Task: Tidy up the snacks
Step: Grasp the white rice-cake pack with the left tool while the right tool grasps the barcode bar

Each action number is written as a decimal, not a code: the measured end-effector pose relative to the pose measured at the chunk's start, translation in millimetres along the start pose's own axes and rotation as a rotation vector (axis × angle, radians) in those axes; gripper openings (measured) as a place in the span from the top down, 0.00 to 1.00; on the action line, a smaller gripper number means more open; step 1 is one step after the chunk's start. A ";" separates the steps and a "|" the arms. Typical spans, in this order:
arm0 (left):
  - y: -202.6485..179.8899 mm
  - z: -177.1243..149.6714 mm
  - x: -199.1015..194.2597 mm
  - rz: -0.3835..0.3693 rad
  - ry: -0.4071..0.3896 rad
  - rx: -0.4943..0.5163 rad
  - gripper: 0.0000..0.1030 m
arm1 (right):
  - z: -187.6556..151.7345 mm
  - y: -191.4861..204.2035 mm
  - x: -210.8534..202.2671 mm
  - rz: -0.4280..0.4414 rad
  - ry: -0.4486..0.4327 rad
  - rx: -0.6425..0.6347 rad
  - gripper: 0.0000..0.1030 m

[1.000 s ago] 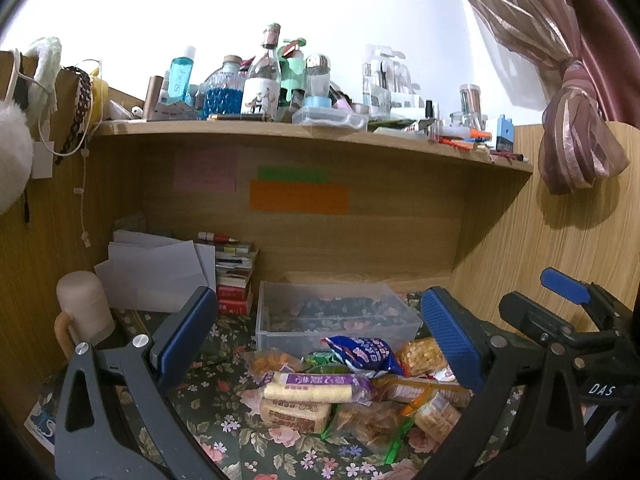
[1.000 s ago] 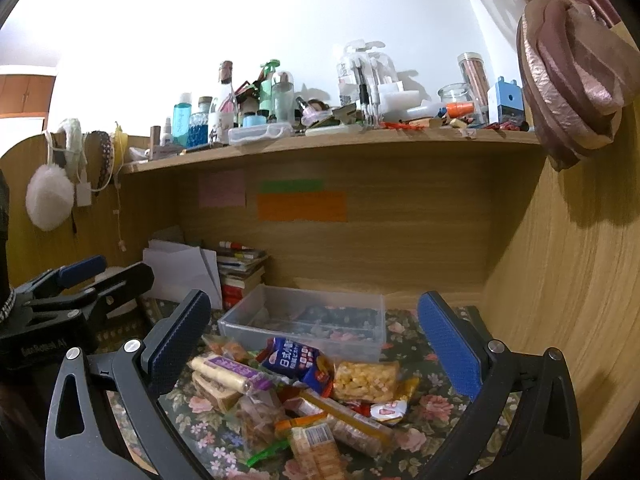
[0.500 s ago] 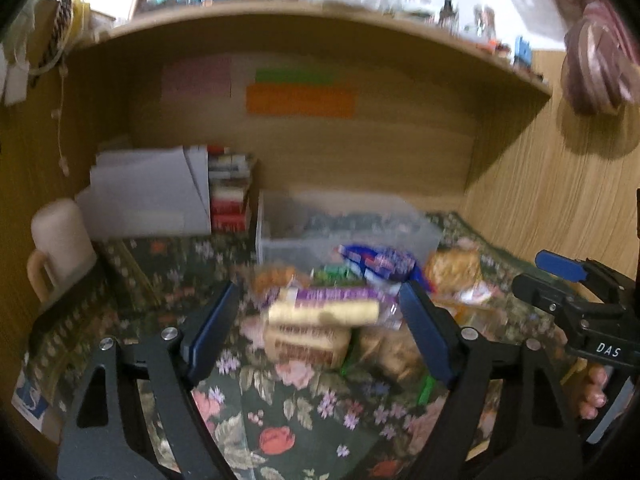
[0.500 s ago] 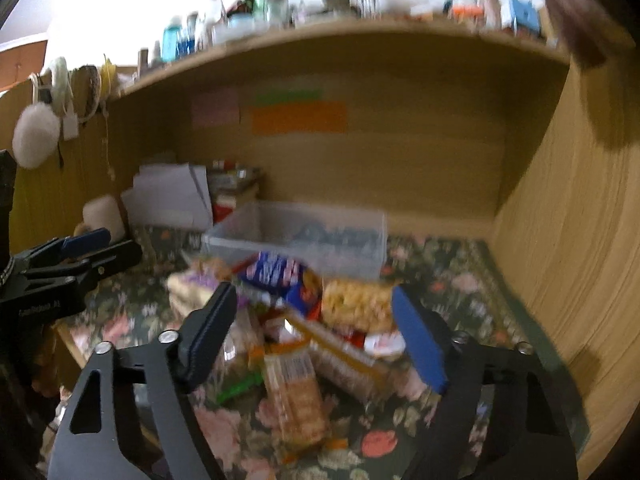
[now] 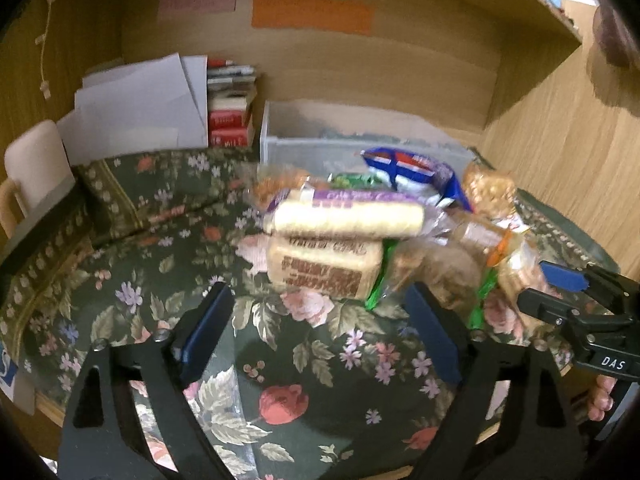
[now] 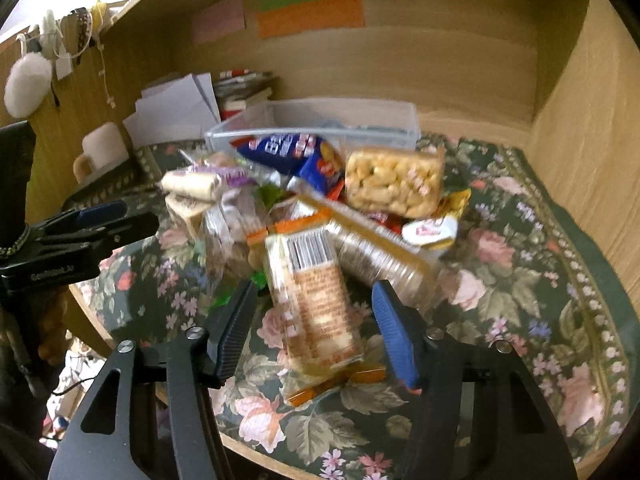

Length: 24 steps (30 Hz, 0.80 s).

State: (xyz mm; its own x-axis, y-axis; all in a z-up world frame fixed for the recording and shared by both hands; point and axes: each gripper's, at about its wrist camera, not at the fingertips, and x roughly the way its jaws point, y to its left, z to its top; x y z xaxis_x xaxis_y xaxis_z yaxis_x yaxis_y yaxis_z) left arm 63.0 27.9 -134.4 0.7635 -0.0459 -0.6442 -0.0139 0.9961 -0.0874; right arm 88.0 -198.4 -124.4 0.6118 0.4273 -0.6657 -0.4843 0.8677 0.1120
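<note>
Snack pile (image 6: 320, 208) sits mid-cloth (image 6: 540, 280), just in front of the clear bin (image 6: 320, 124), which looks empty of snacks. Nothing sorted yet, by the look of it.

R gripper (image 6: 314, 316) is wide open, fingers either side of the near cracker pack (image 6: 316, 300), which lies lengthwise toward the cam, barcode up. Can't tell if the pads touch the wrapper; looks like small gaps both sides. L gripper (image 5: 316, 328) is also wide open, low over bare cloth, just short of the brown-print pack (image 5: 324, 264) w/ the long roll (image 5: 344, 216) resting on top. Holds nothing.

Step in hand, I'd judge: R grabs the cracker pack first since it's frontmost and free on top.

How to do it well:
- Push fwd a bit more so pads land mid-pack, not on the crimped end; film is slick and an end grip would likely slip.
- Close gently: crackers inside, probably brittle.
- The stacked-cracker sleeve (image 6: 380, 252) touches the far end on the right; lift straight up before swinging to the bin so it isn't dragged.
- Keep L off the brown-print pack till the roll is off, else the roll may slide away.
</note>
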 end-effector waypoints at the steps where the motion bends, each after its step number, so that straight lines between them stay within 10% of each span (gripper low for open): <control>1: 0.4 0.0 2.0 0.001 0.007 0.001 0.10 | -0.3 -0.1 3.1 0.002 0.008 0.000 0.45; 8: 2.8 5.6 25.7 0.015 0.024 0.020 0.09 | -0.3 -4.7 18.0 0.008 0.045 0.015 0.69; 24: -1.6 20.5 61.5 -0.047 0.057 0.021 0.22 | 13.9 -14.4 2.8 -0.007 -0.023 0.051 0.70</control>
State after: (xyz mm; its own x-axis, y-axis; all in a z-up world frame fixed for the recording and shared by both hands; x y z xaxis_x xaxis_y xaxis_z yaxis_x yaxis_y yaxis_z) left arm 123.2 25.0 -158.3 0.7251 -0.0962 -0.6819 0.0354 0.9941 -0.1026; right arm 105.4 -206.2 -117.7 0.6299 0.4264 -0.6492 -0.4478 0.8823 0.1450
